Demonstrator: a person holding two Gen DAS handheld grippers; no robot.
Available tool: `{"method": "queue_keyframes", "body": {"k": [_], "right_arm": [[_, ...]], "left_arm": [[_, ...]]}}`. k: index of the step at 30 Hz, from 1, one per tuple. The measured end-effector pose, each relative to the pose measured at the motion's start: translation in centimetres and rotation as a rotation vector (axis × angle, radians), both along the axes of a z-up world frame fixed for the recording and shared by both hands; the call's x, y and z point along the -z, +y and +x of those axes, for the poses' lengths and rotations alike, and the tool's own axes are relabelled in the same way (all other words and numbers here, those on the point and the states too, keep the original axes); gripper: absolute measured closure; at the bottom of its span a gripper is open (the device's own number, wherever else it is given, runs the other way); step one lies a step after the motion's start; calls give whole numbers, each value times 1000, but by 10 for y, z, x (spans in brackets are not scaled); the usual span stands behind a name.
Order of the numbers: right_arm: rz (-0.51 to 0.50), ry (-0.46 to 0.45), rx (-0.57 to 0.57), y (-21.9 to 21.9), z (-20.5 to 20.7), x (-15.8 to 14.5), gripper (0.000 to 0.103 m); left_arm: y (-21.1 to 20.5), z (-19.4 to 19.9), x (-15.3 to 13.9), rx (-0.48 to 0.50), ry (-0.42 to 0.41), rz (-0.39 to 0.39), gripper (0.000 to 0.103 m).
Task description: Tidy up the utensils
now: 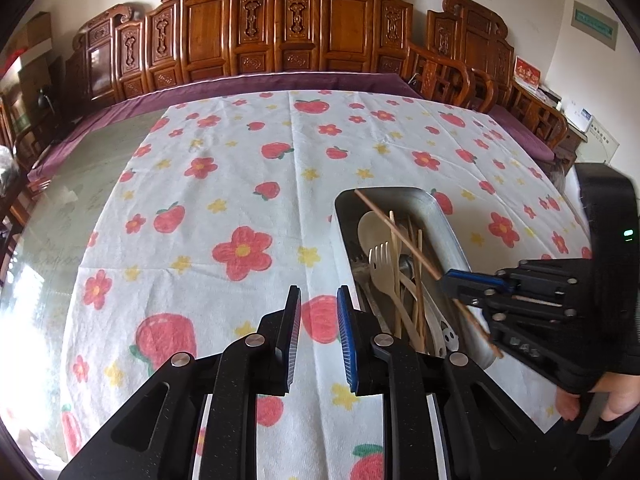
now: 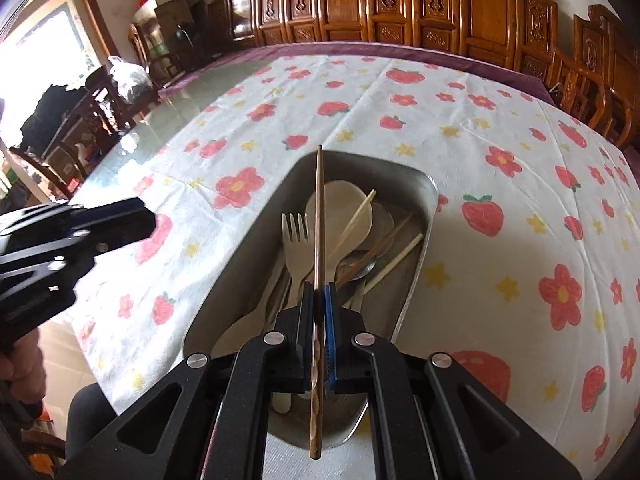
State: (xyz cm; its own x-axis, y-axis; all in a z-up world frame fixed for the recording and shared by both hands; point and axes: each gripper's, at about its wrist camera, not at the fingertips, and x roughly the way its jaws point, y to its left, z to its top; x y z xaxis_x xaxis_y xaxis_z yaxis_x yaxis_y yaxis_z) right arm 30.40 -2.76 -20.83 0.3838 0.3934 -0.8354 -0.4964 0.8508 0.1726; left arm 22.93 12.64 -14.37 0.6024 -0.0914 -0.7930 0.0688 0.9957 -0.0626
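Note:
A metal tray (image 1: pixel 444 216) (image 2: pixel 416 280) on the flowered cloth holds a cream fork (image 2: pixel 297 240), cream spoons (image 2: pixel 340 208), pale chopsticks (image 2: pixel 400 258) and other utensils. My right gripper (image 2: pixel 319 292) is shut on a brown chopstick (image 2: pixel 319 208) and holds it above the tray, pointing forward; this gripper also shows in the left wrist view (image 1: pixel 452 282), with the chopstick (image 1: pixel 396 232) slanting over the tray. My left gripper (image 1: pixel 319 300) is open and empty over the cloth, left of the tray; it shows in the right wrist view (image 2: pixel 148 220).
The flowered tablecloth (image 1: pixel 240 184) covers most of a glass-topped table (image 1: pixel 80 184). Carved wooden chairs (image 1: pixel 280 32) line the far edge and the right side. Clutter and a bright window stand at the far left in the right wrist view (image 2: pixel 48 52).

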Motion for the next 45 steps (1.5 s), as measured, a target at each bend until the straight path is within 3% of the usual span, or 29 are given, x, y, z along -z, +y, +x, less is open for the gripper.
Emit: {"method": "queue_keyframes", "body": {"k": [2, 7, 18, 21, 23, 24, 26, 30, 32, 34, 40, 45], "right_arm": [[-11, 8, 6, 4, 3, 7, 96], [7, 11, 13, 1, 3, 10, 96], [42, -140, 13, -42, -40, -39, 94], [61, -187, 34, -62, -61, -58, 82], [65, -223, 52, -78, -77, -71, 75], [64, -235, 66, -85, -84, -76, 72], [74, -253, 107, -103, -96, -85, 53], [84, -284, 175, -137, -116, -100, 30], [75, -299, 205, -153, -127, -107, 12], [81, -316, 228, -167, -135, -114, 5], [97, -358, 280, -200, -160, -138, 3], [130, -446, 305, -215, -190, -168, 3]], "left_arm": [[0, -2, -1, -1, -4, 4, 80], [-1, -7, -6, -1, -9, 5, 80], [-22, -23, -29, 3, -53, -1, 64], [-31, -31, -38, -3, -70, -4, 56], [-40, -39, -46, -8, -97, 6, 35], [-45, -43, -50, -7, -108, 8, 33], [-53, -49, -55, -11, -115, 13, 22], [-73, -61, -65, -12, -139, 30, 11], [-80, -68, -67, -13, -136, 45, 8], [-88, -76, -70, -11, -134, 55, 8], [-99, -103, -89, -30, -163, 22, 8], [-113, -134, -124, -34, -252, 31, 8]]}}
